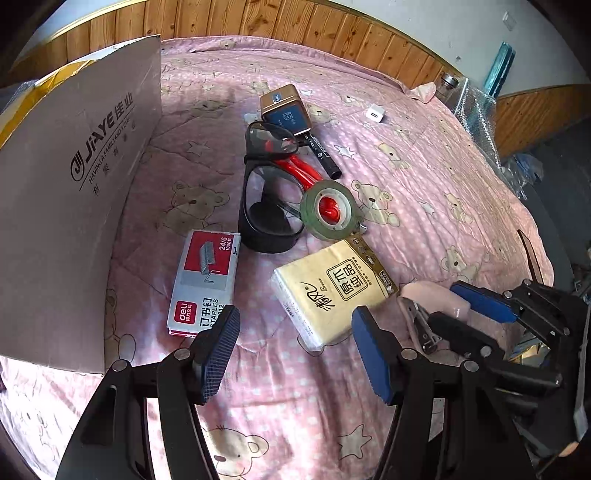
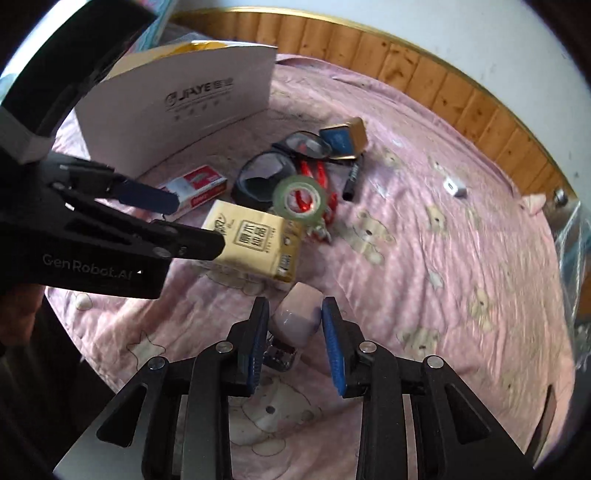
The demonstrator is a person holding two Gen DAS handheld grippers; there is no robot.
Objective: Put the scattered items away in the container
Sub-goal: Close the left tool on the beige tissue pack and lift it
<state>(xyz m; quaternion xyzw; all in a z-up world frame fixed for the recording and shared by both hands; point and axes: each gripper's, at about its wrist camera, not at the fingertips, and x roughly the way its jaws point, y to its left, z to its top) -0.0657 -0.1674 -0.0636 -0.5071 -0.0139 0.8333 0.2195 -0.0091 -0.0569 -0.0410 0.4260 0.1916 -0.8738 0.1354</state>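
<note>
Pink bedding point(image 1: 424, 155) printed with bears and stars covers the surface in front of you, with wood panelling point(image 1: 295, 26) along the far wall. At the left stands your container, a cardboard box point(image 1: 74, 184) printed "JIAYE" and "HAVING A FAMILY AND A CAR". Near it lies a red and grey staple box point(image 1: 205, 284) marked "deli", "STAPLES", "24/6" and "1000". Just right of that sit black-framed glasses point(image 1: 267, 192), a roll of tape point(image 1: 328, 206) over red handles, a black marker point(image 1: 323, 155), and a gold tin point(image 1: 286, 110) at the far end. A yellow tissue pack point(image 1: 332, 291) with Chinese writing lies nearest you, and a small white plug point(image 1: 375, 115) sits well apart at the far right. Your left gripper point(image 1: 295, 354) hovers spread wide over the bedding, holding nothing; its body reads "GenRobot.AI". Your right gripper point(image 2: 295, 343) is spread around a pink stapler point(image 2: 297, 314), its pads beside it, not pressing.
</note>
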